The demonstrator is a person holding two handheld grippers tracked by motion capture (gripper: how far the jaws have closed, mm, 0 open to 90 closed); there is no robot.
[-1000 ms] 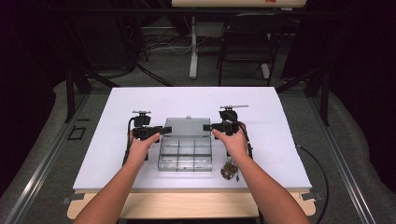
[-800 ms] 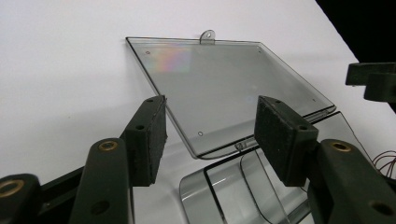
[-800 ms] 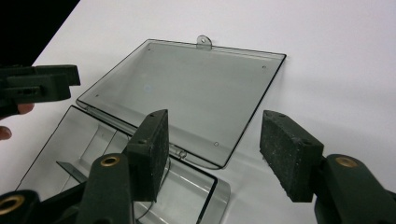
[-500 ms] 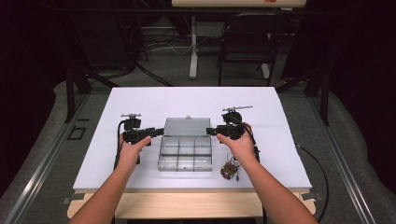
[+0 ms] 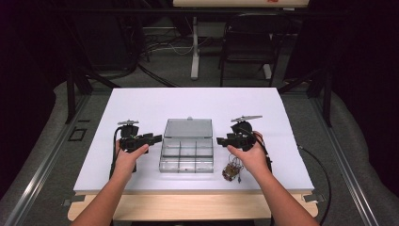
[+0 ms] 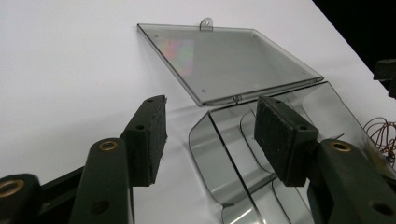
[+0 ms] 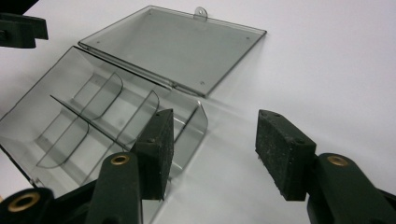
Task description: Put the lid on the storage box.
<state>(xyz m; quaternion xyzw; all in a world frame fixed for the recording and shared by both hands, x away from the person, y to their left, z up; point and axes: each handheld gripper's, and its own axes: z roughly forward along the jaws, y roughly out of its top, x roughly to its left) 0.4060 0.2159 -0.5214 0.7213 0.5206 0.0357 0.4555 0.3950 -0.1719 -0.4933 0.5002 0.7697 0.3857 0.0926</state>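
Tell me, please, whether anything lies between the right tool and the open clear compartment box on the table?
Nothing visible does. The right tool, its jaws open with nothing between them, points at the right side of the clear box across bare white table. The bundle of wires lies nearer the person, off that line.

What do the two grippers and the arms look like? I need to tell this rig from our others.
Both grippers, left and right, are black, each with two blocky jaws, rough dark pads and brass pivot pins. A black cable trails from the left one, and a grey plate tops the right one. The forearms are bare, with no sleeves.
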